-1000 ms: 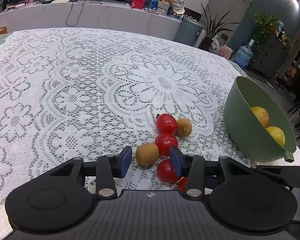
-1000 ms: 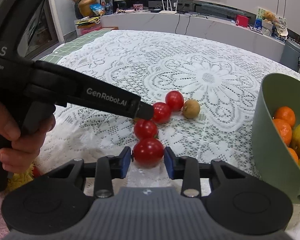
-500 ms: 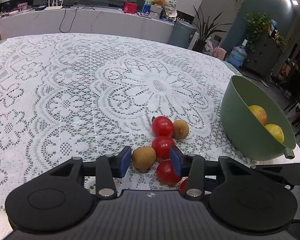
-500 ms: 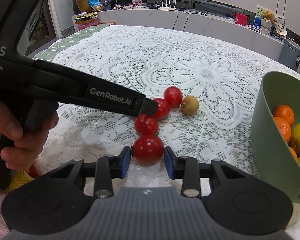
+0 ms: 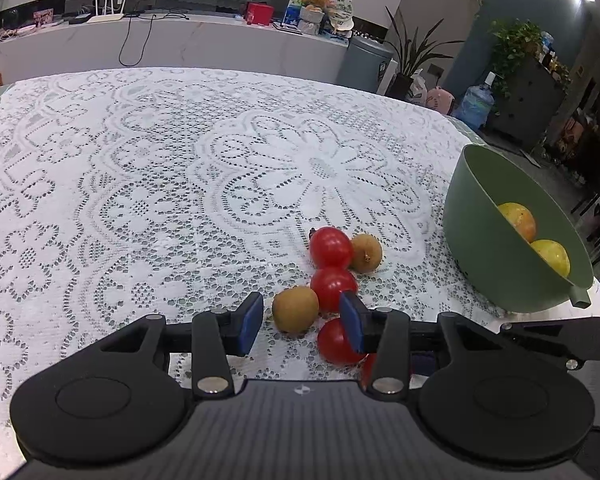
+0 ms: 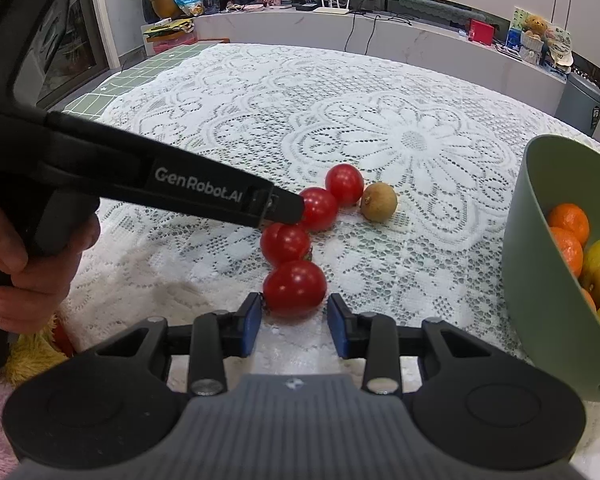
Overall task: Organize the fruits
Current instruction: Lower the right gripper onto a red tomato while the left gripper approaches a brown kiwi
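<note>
Left two-finger gripper (image 5: 300, 322): blue pads apart, a round brown longan-like fruit (image 5: 295, 309) between them, not clamped; right two-finger gripper (image 6: 294, 322): pads apart, just short of the nearest round red tomato (image 6: 295, 288); three more tomatoes and a second brown fruit (image 6: 378, 202) clustered on the white lace tablecloth (image 6: 380, 120); green plastic bowl (image 6: 540, 260) at right, holding oranges and yellow fruit.

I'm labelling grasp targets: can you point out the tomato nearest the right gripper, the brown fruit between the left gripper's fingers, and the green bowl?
nearest tomato (image 6: 295, 287): right wrist view, centre of its skin.
brown fruit (image 5: 295, 309): left wrist view, middle of its skin.
green bowl (image 5: 488, 248): left wrist view, outer wall.
</note>
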Tool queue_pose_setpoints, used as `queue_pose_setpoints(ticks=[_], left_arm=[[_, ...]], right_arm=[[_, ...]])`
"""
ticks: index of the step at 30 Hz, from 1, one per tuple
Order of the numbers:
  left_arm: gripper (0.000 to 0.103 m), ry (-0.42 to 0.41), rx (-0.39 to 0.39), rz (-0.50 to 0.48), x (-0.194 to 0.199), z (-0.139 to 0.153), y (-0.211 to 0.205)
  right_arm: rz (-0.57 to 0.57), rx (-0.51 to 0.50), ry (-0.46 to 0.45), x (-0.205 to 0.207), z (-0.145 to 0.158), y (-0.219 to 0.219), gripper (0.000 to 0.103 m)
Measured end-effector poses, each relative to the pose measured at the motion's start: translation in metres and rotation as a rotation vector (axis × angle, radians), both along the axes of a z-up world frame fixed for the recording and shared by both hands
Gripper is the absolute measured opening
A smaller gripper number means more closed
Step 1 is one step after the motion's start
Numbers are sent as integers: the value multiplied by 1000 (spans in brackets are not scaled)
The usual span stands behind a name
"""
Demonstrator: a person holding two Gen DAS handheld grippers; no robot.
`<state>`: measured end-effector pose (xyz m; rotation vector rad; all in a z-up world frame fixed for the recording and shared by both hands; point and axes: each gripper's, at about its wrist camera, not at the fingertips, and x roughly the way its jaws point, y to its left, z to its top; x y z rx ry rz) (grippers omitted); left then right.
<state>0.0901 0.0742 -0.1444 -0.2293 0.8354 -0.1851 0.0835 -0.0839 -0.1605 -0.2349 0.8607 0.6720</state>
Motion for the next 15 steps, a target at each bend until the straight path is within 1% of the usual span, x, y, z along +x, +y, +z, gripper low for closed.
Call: queue_pose_setpoints(ticks=[3, 5, 9, 11, 15], left_arm=[[54, 15, -7, 12, -1, 0, 4], [54, 26, -23, 28, -1, -1, 8], [51, 53, -72, 79, 2, -4, 19], [50, 62, -102, 82, 3, -5, 21], [50, 53, -111, 43, 5, -6, 14]], right_arm=[[-2, 12, -4, 1, 1, -1, 34], [0, 20, -8, 0, 1, -1, 34], [-1, 28, -11, 0, 2, -1, 34], [-4, 34, -12, 0, 2, -2, 34], [-8, 48, -5, 2, 2, -2, 35]])
